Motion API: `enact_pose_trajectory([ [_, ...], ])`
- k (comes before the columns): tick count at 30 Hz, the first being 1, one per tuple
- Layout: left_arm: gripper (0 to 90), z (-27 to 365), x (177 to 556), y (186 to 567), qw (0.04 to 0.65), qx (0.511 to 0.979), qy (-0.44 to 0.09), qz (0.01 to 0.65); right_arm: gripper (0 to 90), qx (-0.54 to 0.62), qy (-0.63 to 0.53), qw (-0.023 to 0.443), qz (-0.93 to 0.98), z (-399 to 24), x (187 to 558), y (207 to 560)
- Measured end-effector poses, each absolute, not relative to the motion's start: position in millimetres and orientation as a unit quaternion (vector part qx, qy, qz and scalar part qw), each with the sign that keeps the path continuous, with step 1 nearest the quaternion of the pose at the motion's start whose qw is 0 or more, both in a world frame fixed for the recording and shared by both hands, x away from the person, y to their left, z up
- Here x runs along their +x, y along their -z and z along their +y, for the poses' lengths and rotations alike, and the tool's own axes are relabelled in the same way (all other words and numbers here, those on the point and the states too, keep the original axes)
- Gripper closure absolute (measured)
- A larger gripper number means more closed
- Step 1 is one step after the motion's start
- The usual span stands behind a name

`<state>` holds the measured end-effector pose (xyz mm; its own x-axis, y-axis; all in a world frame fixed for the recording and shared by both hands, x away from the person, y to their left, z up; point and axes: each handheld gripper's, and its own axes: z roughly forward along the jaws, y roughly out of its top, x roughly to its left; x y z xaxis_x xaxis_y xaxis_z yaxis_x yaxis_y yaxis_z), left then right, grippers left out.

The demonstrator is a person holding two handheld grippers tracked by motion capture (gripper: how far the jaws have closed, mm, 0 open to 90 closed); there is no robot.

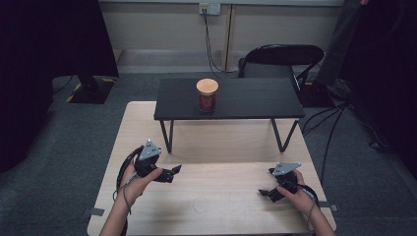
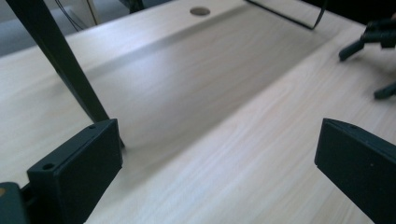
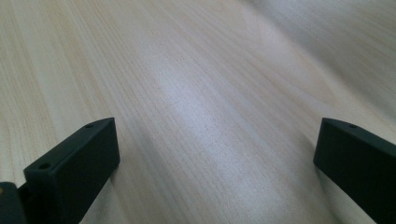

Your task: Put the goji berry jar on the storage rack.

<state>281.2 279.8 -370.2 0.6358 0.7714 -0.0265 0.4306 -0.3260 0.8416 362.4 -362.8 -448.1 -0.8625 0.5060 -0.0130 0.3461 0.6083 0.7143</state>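
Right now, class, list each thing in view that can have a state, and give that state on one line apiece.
Glass jar with the round wooden lid: upright, lid on, standing on the black shelf.
Left gripper: open, holding nothing, low over the pale wooden table.
Right gripper: open, holding nothing, low over the table.
Black folding chair: unfolded, nobody on it.

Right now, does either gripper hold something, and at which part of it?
Nothing is held. The left gripper and right gripper are both open over the table, apart from the jar.
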Motion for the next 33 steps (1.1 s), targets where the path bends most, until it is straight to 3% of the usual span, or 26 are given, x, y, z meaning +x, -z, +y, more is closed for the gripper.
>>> enact_pose_trajectory([
  [15,0.4,294,268,424,0.426,0.787,-0.171,0.412,0.0,0.239,-0.372,0.107,0.890,-363,362,448],
  [33,0.6,305,263,452,0.411,0.779,-0.169,0.443,0.0,0.239,-0.372,0.107,0.890,-363,362,448],
])
